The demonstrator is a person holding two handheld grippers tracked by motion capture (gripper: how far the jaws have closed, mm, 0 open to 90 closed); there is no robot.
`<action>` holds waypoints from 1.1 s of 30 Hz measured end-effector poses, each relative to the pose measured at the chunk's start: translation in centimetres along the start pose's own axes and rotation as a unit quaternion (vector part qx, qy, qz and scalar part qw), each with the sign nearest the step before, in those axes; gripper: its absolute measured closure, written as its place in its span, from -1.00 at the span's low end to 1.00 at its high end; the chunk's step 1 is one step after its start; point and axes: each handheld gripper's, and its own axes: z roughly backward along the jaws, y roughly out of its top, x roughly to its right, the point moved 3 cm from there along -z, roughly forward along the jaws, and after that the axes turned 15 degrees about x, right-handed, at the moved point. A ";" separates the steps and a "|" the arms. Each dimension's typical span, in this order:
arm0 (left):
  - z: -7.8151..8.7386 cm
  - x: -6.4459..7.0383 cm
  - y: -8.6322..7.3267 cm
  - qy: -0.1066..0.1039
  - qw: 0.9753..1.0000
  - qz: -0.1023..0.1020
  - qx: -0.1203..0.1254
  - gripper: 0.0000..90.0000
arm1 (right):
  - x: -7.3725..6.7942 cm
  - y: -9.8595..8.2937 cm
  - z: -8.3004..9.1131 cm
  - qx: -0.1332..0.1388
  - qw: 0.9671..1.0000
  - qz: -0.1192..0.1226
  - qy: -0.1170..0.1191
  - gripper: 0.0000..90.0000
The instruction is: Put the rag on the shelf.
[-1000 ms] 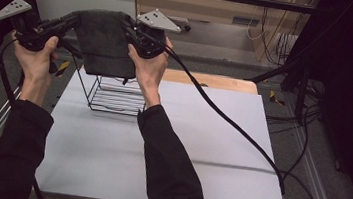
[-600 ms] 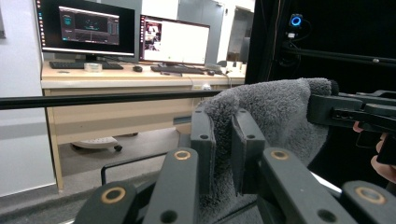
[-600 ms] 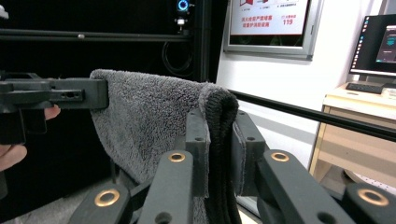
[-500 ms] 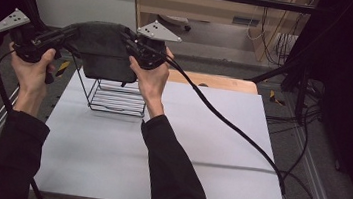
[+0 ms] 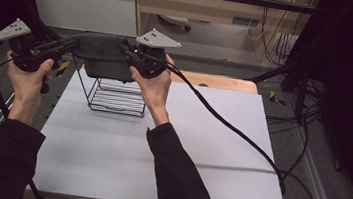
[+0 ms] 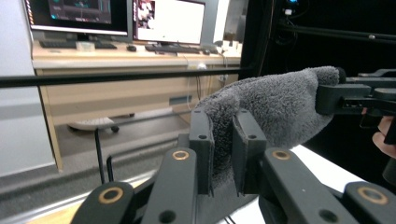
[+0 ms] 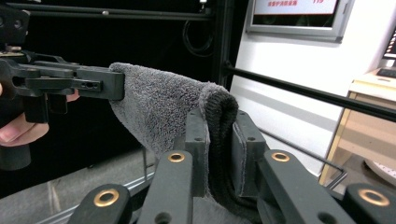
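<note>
Grey terry towel [image 5: 103, 57] stretched between left gripper [image 5: 67, 47] and right gripper [image 5: 128, 54], jaws clamped on opposite edges, directly above black wire rack [image 5: 117, 97].

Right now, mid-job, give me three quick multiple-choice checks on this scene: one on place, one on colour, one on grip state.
1. Where is the towel held?
A. flat on the table
B. in the air above the wire basket
C. inside the basket

2. What colour is the towel?
A. white
B. red
C. dark grey

3. How is the towel gripped?
A. by the left gripper alone
B. by both the left gripper and the right gripper, one at each end
C. by neither

Answers:
1 B, the high view shows it stretched over the basket.
2 C, both gripper views show grey pile.
3 B, each gripper's jaws pinch a fold of cloth.
</note>
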 end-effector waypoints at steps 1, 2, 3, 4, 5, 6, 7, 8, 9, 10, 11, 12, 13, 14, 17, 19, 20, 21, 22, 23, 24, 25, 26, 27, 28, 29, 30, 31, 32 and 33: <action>0.2 0.1 -0.1 -0.001 1.000 -0.001 -0.004 0.77 | -0.1 -0.1 0.1 -0.002 1.000 -0.001 0.003 0.77; 0.3 0.2 -0.2 0.000 1.000 -0.004 -0.010 0.76 | -0.1 -0.3 0.2 -0.010 1.000 -0.005 0.008 0.77; 0.5 0.3 -0.4 0.002 1.000 -0.005 -0.015 0.76 | -0.1 -0.3 0.2 -0.010 1.000 -0.005 0.008 0.77; 0.6 0.4 -0.4 0.003 1.000 -0.003 -0.018 0.76 | -0.3 -0.4 0.3 -0.015 1.000 -0.005 0.012 0.77; 0.7 0.5 -0.5 0.005 1.000 -0.002 -0.021 0.76 | -0.3 -0.4 0.3 -0.015 1.000 -0.005 0.012 0.77; 0.8 0.5 -0.6 0.004 1.000 -0.005 -0.025 0.75 | -0.4 -0.5 0.4 -0.019 1.000 -0.007 0.017 0.77; 0.9 0.5 -0.6 0.005 0.999 -0.006 -0.031 0.75 | -0.4 -0.5 0.5 -0.022 1.000 -0.006 0.019 0.77; 1.0 0.6 -0.6 0.006 0.999 -0.004 -0.034 0.74 | -0.5 -0.6 0.6 -0.024 0.999 -0.007 0.022 0.76; 1.1 0.6 -0.6 0.006 0.999 -0.004 -0.039 0.73 | -0.5 -0.7 0.6 -0.026 0.999 -0.006 0.025 0.76; 1.2 0.7 -0.5 0.006 0.999 -0.006 -0.043 0.73 | -0.5 -0.7 0.6 -0.026 0.999 -0.006 0.025 0.76; 1.2 0.7 -0.4 0.006 0.999 -0.009 -0.049 0.72 | -0.5 -0.7 0.7 -0.027 0.999 -0.006 0.026 0.76; 1.3 0.8 -0.3 0.008 0.998 -0.011 -0.054 0.68 | -0.5 -0.8 0.8 -0.030 0.999 -0.009 0.028 0.76; 1.4 0.8 0.0 0.011 0.998 -0.015 -0.056 0.65 | -0.5 -0.8 0.8 -0.030 0.999 -0.009 0.028 0.76; 1.5 0.8 0.3 0.016 0.998 -0.018 -0.059 0.63 | -0.5 -0.9 0.8 -0.031 0.999 -0.007 0.029 0.76; 1.6 0.8 1.6 0.027 0.998 -0.016 -0.052 0.60 | -0.6 -1.0 0.9 -0.033 0.999 -0.007 0.030 0.76; 1.6 0.7 2.4 0.032 0.998 -0.008 -0.047 0.62 | -0.6 -1.1 1.0 -0.033 0.999 -0.006 0.031 0.76; 1.5 0.7 2.7 0.037 0.998 -0.011 -0.050 0.65 | -0.6 -1.1 1.1 -0.034 0.999 -0.006 0.032 0.76; 1.4 0.6 3.0 0.040 0.998 -0.013 -0.055 0.65 | -0.6 -1.1 1.1 -0.034 0.999 -0.006 0.032 0.76; 1.2 0.6 3.2 0.042 0.997 -0.013 -0.059 0.70 | -0.7 -1.3 1.1 -0.037 0.999 -0.001 0.035 0.75; 1.0 0.6 3.4 0.042 0.997 -0.011 -0.062 0.73 | -0.8 -1.4 1.1 -0.038 0.999 0.004 0.036 0.75; 0.8 0.5 3.5 0.042 0.997 -0.008 -0.066 0.78 | -0.8 -1.4 1.1 -0.039 0.999 0.007 0.037 0.75; 0.5 0.5 3.6 0.040 0.997 -0.005 -0.070 0.78 | -0.8 -1.4 1.1 -0.039 0.999 0.007 0.037 0.75; 0.3 0.5 3.5 0.038 0.996 -0.002 -0.076 0.86 | -0.9 -1.5 1.1 -0.040 0.998 0.009 0.038 0.75; 0.0 0.5 3.4 0.036 0.996 -0.001 -0.083 0.91 | -0.9 -1.5 1.2 -0.040 0.998 0.011 0.038 0.74; -0.2 0.6 3.3 0.034 0.995 -0.002 -0.093 0.91 | -0.9 -1.5 1.2 -0.040 0.998 0.011 0.038 0.74; -0.5 0.6 3.1 0.032 0.994 -0.003 -0.102 0.95 | -0.9 -1.5 1.2 -0.041 0.998 0.011 0.039 0.74; -0.7 0.7 2.8 0.030 0.993 -0.002 -0.111 0.97 | -0.9 -1.5 1.2 -0.041 0.998 0.012 0.040 0.73; -0.9 0.8 2.5 0.028 0.993 -0.001 -0.118 0.99 | -1.0 -1.6 1.2 -0.043 0.998 0.013 0.041 0.73; -1.0 0.8 2.3 0.025 0.992 0.001 -0.124 0.99 | -1.0 -1.6 1.2 -0.045 0.998 0.013 0.042 0.72; -1.1 0.8 2.0 0.022 0.992 0.002 -0.128 1.00 | -1.0 -1.6 1.2 -0.047 0.998 0.016 0.043 0.71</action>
